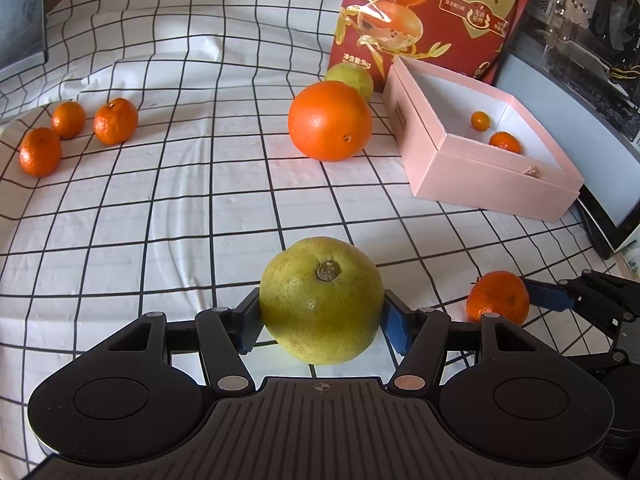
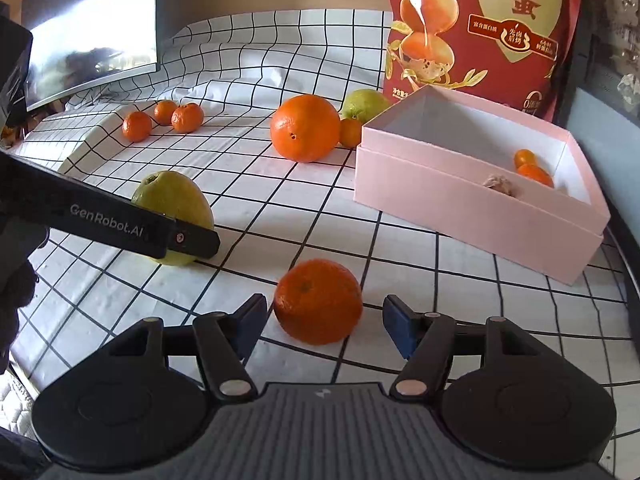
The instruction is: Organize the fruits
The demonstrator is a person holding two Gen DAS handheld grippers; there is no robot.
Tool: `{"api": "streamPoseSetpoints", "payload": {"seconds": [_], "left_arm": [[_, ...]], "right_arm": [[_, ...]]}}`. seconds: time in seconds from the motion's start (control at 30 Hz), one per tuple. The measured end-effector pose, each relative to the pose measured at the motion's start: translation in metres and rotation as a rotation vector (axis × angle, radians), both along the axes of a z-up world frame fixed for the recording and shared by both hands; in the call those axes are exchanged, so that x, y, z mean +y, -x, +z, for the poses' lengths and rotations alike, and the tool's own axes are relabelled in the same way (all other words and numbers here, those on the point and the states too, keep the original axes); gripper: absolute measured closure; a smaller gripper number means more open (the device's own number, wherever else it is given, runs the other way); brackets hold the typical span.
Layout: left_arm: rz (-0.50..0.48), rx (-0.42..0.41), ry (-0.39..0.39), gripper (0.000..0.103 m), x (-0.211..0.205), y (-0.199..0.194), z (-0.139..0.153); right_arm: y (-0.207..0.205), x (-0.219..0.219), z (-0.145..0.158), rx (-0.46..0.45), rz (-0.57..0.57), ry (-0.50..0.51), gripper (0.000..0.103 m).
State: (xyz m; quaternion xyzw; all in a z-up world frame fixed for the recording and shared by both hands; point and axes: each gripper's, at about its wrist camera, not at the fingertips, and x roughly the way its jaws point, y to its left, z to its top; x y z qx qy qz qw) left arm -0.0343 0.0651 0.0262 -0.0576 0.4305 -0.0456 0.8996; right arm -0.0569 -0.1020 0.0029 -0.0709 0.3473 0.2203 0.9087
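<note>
A yellow-green round fruit [image 1: 320,300] sits between the blue pads of my left gripper [image 1: 322,316], which press on both its sides just above the checked cloth. The same fruit [image 2: 172,204] shows in the right wrist view behind a black finger [image 2: 192,240] of the left gripper. A mandarin [image 2: 318,300] rests on the cloth between the fingers of my right gripper [image 2: 324,314], which is open with a gap on each side. The left wrist view shows this mandarin [image 1: 498,296] too. The pink box [image 1: 480,168] holds two small orange fruits [image 1: 505,142].
A large orange [image 1: 330,120] and a second green fruit [image 1: 352,78] lie near the box's left corner, with a small mandarin [image 2: 351,132] beside them. Three mandarins [image 1: 116,120] sit far left. A red bag [image 1: 432,12] stands behind the box. A monitor [image 2: 92,28] stands at back left.
</note>
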Motion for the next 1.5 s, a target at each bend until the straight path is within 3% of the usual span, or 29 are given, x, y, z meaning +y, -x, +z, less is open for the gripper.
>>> {"api": "streamPoseSetpoints", "payload": {"seconds": [0.07, 0.1, 0.9, 1.07, 1.23, 1.37, 1.43, 1.5], "left_arm": [[0.000, 0.005, -0.002, 0.037, -0.001, -0.001, 0.000], [-0.001, 0.012, 0.002, 0.037, -0.001, -0.002, -0.001], [0.082, -0.002, 0.001, 0.037, -0.005, -0.003, 0.000], [0.046, -0.010, 0.058, 0.037, -0.008, -0.011, 0.003], [-0.052, -0.138, 0.121, 0.037, -0.026, -0.036, 0.047], [-0.138, -0.290, 0.167, 0.037, -0.053, -0.090, 0.117], [-0.183, -0.290, 0.164, 0.037, -0.073, -0.129, 0.141], [-0.220, -0.230, 0.126, 0.037, -0.096, -0.170, 0.146]], "right_arm": [[0.001, 0.001, 0.001, -0.001, 0.011, 0.006, 0.056], [0.001, 0.001, 0.002, 0.002, 0.019, 0.006, 0.058], [0.005, -0.054, -0.001, -0.031, -0.158, 0.065, 0.058], [0.004, -0.063, -0.001, -0.034, -0.189, 0.068, 0.058], [-0.002, -0.073, 0.014, -0.066, -0.233, 0.039, 0.059], [-0.019, -0.073, 0.064, -0.241, -0.227, 0.080, 0.059], [-0.041, -0.073, 0.088, -0.293, -0.241, 0.115, 0.059], [-0.069, -0.075, 0.102, -0.289, -0.248, 0.122, 0.059]]}}
